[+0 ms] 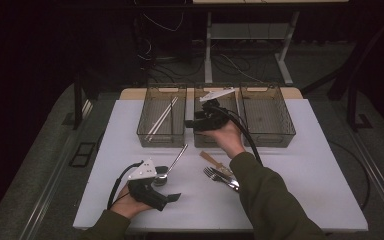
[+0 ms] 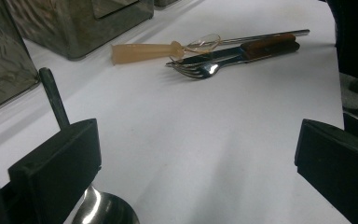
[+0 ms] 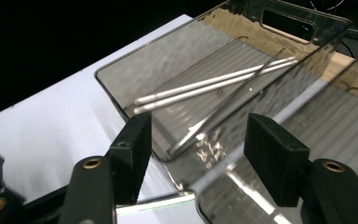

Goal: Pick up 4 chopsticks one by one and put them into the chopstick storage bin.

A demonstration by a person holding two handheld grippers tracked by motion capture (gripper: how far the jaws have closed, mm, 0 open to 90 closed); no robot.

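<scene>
Jaws gape, spoon [image 2: 103, 211] beside left gripper [image 2: 198, 163].

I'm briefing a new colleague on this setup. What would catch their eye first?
Three clear bins stand in a row at the table's far edge, the left one holding pale chopsticks. The right gripper hovers open over the middle bin, while the left gripper lies open near the front beside a spoon. A fork and other cutlery wait between them.
</scene>
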